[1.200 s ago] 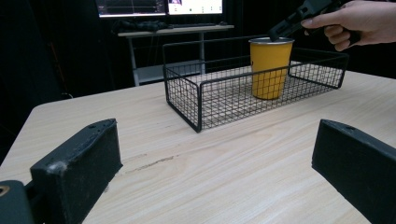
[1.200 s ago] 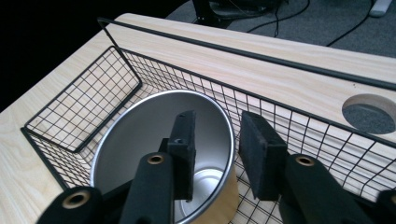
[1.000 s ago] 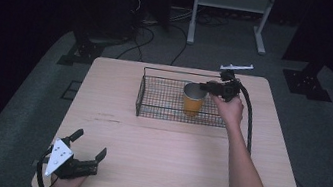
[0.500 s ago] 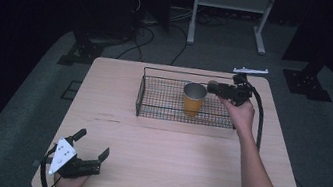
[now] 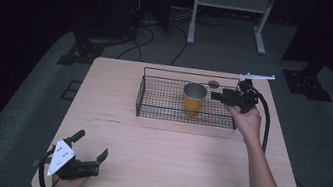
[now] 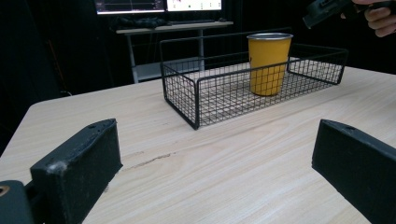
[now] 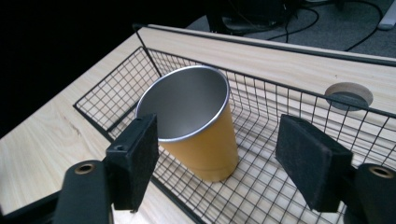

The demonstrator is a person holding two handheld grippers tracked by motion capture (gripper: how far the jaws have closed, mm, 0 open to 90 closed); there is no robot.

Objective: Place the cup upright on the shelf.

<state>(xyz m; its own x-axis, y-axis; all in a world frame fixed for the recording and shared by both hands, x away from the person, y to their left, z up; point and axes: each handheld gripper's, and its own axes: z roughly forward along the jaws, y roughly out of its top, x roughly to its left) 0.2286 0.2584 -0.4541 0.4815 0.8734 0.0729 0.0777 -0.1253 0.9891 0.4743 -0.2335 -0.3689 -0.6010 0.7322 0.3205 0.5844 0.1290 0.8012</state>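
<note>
A yellow metal cup (image 5: 194,99) (image 6: 268,65) (image 7: 201,126) stands upright inside a black wire basket (image 5: 140,94) (image 6: 180,93) (image 7: 116,93) at the back of the wooden table. My right gripper (image 5: 214,96) (image 7: 219,130) hovers just right of the cup, pointing at it. Its jaws have just been opening and stand wide, with the cup ahead of the pads and untouched. My left gripper (image 5: 92,145) (image 6: 215,154) rests open at the table's front left corner with nothing between its jaws.
A round cable hole (image 5: 213,84) (image 7: 348,95) sits in the tabletop behind the basket. Bare wood (image 5: 170,155) stretches between the basket and the front edge. A white-framed stand (image 5: 229,2) and cables lie on the floor beyond the table.
My right gripper has drawn back to the right from the cup's rim and its jaws have widened. The cup stays upright in the basket. The left gripper has not moved.
</note>
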